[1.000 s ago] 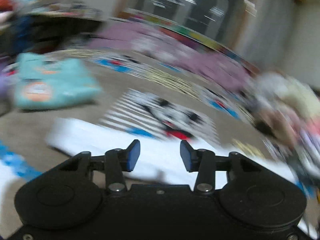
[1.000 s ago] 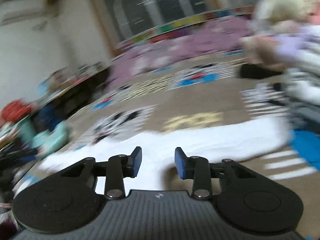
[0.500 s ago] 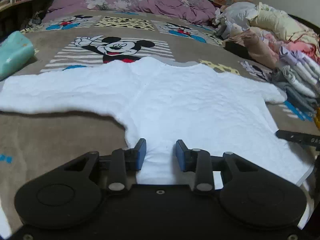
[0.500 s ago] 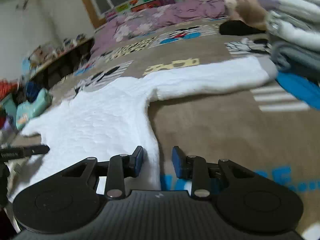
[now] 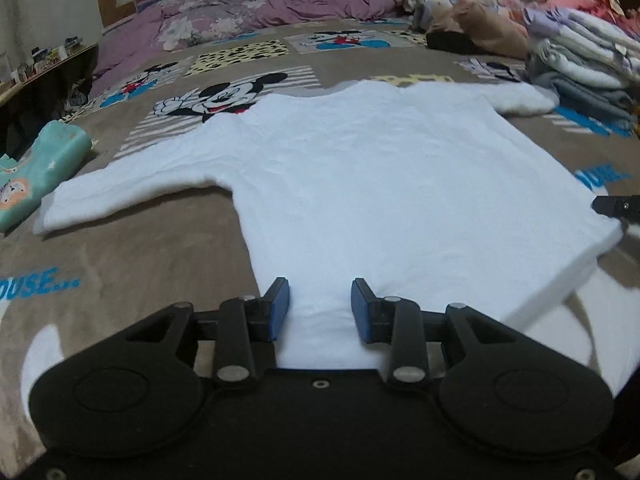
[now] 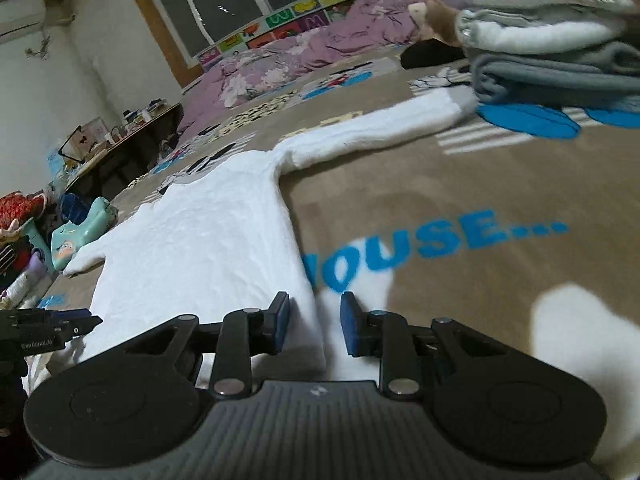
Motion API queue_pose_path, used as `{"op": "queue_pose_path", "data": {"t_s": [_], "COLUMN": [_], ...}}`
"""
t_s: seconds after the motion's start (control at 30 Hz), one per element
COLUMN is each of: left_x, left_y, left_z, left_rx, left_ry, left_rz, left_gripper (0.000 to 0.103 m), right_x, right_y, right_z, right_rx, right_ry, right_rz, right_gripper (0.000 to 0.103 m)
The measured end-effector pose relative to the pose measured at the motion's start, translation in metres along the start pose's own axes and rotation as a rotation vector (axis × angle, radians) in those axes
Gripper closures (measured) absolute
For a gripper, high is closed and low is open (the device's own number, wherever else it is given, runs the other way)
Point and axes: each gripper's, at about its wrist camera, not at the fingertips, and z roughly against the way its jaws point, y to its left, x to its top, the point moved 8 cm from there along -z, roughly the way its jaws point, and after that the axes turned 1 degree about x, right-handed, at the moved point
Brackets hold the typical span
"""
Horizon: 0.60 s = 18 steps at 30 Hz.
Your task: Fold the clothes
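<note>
A white long-sleeved sweater (image 5: pixel 380 180) lies spread flat on the brown cartoon-print blanket (image 5: pixel 140 264), sleeves out to both sides. My left gripper (image 5: pixel 320 305) is open at the near hem by its left corner, with white fabric lying between the blue pads. In the right wrist view the sweater (image 6: pixel 200 232) runs away to the left. My right gripper (image 6: pixel 315 318) is open at the hem's right corner, the side edge passing between its fingers. Each gripper shows at the edge of the other's view: the right gripper (image 5: pixel 616 206) and the left gripper (image 6: pixel 48 326).
A folded teal garment (image 5: pixel 36 168) lies beside the left sleeve. A stack of folded clothes (image 6: pixel 552 40) stands just past the right cuff. A purple duvet (image 5: pixel 280 8) is bunched along the far side. A cluttered low table (image 6: pixel 120 140) stands at the left.
A second ago both views were blurred by a fast swing above the sweater. Both grippers have since come down to the near hem, one at each corner, still open.
</note>
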Motion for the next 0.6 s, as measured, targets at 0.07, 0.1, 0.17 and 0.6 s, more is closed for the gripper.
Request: {"op": "queue_pose_path", "data": {"t_s": [0.07, 0.1, 0.17, 0.6], "left_x": [-0.004, -0.006, -0.010, 0.018], "left_y": [-0.003, -0.005, -0.007, -0.010], "left_z": [0.004, 0.006, 0.011, 0.035], "left_rx": [0.000, -0.002, -0.011, -0.071], "left_ry": [0.012, 0.019, 0.035, -0.022], "left_rz": [-0.015, -0.023, -0.039, 0.015], "left_gripper": [0.071, 0.071, 0.071, 0.070], "right_x": [-0.002, -0.003, -0.002, 0.035], "right_y": [-0.003, -0.005, -0.010, -0.034], "right_z": [0.005, 0.008, 0.016, 0.021], "right_rx": [0.004, 0.007, 0.025, 0.162], "right_ry": [0.009, 0.016, 0.017, -0.125], "right_rz": [-0.021, -0.032, -0.070, -0.218], "right_gripper": [0.076, 0.076, 0.076, 0.071]}}
